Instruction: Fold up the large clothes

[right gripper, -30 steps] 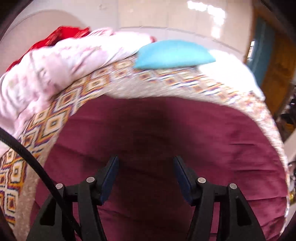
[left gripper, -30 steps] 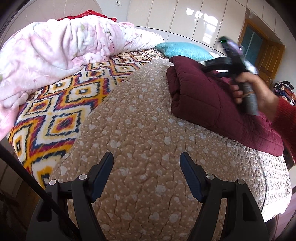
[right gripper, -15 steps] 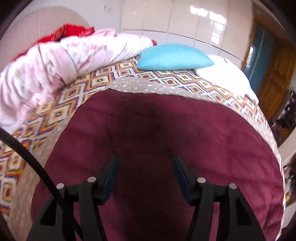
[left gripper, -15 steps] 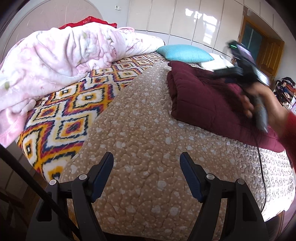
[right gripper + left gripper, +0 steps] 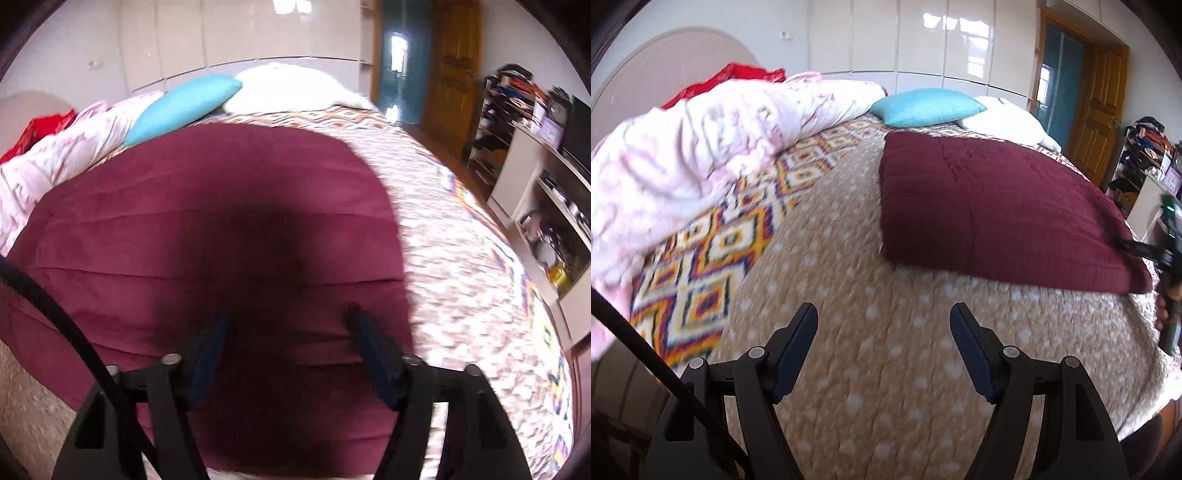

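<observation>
A maroon quilted garment lies folded in a flat rectangle on the tan dotted bedspread. My left gripper is open and empty, hovering over the bedspread in front of the garment. My right gripper is open and empty, just above the near part of the maroon garment. In the left wrist view the right gripper's body shows at the far right edge, at the garment's right corner, held by a hand.
A pink crumpled duvet lies at the left on a patterned blanket. A turquoise pillow and a white pillow lie at the head. Shelves with clutter and a wooden door stand to the right.
My right gripper has pulled back to the right, from over the garment's middle to its near right corner. My left gripper has drawn back and tilted up. Both stay open.
</observation>
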`<state>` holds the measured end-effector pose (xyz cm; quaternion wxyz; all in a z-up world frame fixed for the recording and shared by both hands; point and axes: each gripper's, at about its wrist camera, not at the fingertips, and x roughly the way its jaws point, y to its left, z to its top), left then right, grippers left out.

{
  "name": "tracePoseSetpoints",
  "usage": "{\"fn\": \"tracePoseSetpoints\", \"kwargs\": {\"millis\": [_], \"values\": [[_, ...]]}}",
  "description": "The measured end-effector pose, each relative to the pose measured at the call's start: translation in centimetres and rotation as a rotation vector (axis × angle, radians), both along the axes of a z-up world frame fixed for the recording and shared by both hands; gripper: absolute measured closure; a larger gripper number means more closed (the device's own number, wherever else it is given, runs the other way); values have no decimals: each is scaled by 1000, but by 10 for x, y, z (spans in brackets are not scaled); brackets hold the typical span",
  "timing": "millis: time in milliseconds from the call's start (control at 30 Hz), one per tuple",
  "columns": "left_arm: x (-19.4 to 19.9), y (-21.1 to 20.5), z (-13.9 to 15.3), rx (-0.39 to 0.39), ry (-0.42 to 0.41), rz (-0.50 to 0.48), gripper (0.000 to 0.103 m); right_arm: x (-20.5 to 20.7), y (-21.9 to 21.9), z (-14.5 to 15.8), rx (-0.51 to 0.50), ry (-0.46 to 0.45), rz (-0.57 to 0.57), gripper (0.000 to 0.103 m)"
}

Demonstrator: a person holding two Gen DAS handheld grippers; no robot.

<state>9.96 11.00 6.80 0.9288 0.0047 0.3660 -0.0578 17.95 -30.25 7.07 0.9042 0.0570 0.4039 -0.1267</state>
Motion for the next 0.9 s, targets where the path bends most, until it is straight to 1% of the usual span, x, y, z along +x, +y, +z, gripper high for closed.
{"fn": "tracePoseSetpoints", "kwargs": {"millis": [100,200,300,333,367,467,567,600,733,800,900], "values": [[30,-15,5,39,-18,-23,30,-19,-5,16,-51,-26,-25,32],[69,-26,0,40,-11,-35,30,-35,-1,25,-3,-62,1,31],[118,-31,-23,81,52,-2,29,-50,3,26,31,-74,14,30],[131,-30,-31,81,80,2,27,-51,3,25,33,-71,18,30],[139,-28,-38,67,106,7,24,-53,3,23,29,-64,20,29],[157,-12,-49,-32,159,45,17,-48,5,13,4,-35,16,28],[156,-1,-48,-112,183,57,17,-49,-1,9,4,-35,-6,28],[152,0,-45,-119,175,61,17,-52,-2,10,13,-43,-12,28],[123,6,-26,-98,123,88,17,-67,-1,15,84,-77,-29,27],[96,7,-11,-70,61,103,17,-81,7,16,107,-86,-24,27],[61,1,6,-25,-8,102,17,-102,21,14,113,-93,-7,26]]}}
